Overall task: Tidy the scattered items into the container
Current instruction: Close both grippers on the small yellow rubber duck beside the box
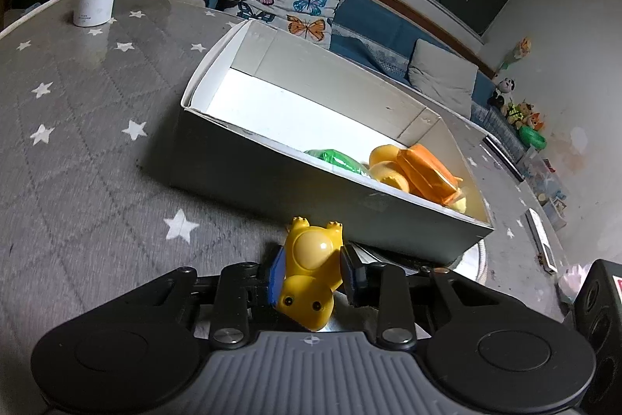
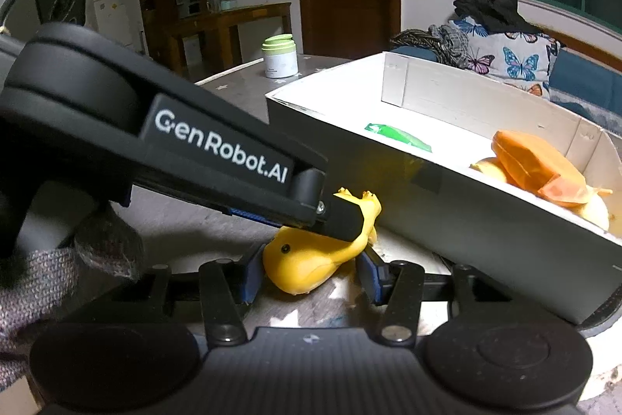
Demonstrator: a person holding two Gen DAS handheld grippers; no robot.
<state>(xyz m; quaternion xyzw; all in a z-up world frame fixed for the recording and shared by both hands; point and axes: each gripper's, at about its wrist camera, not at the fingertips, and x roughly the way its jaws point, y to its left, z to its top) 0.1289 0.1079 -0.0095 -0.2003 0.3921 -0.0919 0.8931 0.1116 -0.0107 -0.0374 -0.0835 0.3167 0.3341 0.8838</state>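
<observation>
Star-printed tablecloth [image 1: 97,150] bore one white box [image 1: 272,177]. One yellow toy [image 1: 309,273] lay belly-up, feet toward box. Left gripper [image 1: 311,273] and right gripper [image 2: 307,273] both clamped it.

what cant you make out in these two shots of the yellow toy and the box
- Left wrist view: the green item is mostly hidden by the near wall of the box.
- Right wrist view: the middle of the yellow toy is covered by the left gripper crossing it.
- Left wrist view: the label on the white jar is too small to read.

Both tongs, L [image 1: 309,273] & R [image 2: 307,269], clamped tight.
</observation>
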